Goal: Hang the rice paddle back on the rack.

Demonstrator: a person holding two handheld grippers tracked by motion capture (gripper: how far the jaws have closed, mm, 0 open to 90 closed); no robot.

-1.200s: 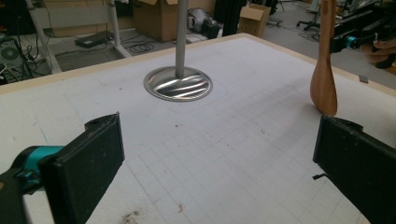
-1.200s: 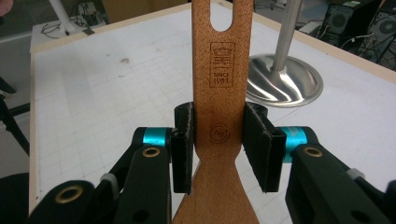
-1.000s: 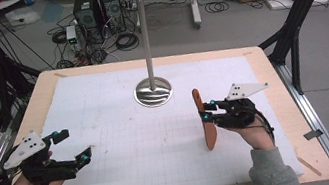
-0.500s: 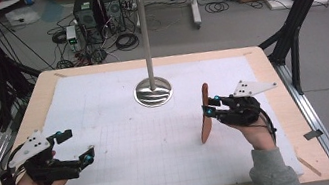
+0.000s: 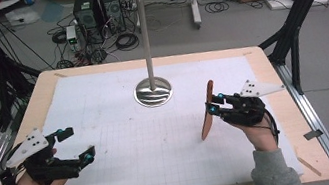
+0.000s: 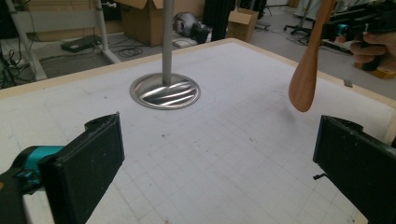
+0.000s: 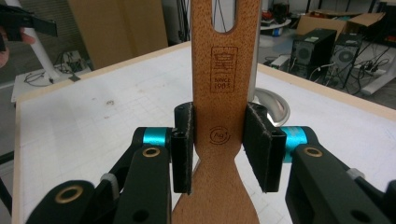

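right gripper (image 5: pixel 211 105): jaws clamped across wooden spatula (image 5: pixel 207 111) handle, blade hanging below
left gripper (image 5: pixel 77 145): jaws wide, empty
risk: spatula pivots, misses stand (image 5: pixel 145 35) hook

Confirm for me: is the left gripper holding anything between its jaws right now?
No, in the left gripper view the left gripper has its jaws standing wide apart with only the white table mat between them.

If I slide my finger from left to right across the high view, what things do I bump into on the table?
Left gripper → metal stand → wooden spatula → right gripper, which holds the spatula.
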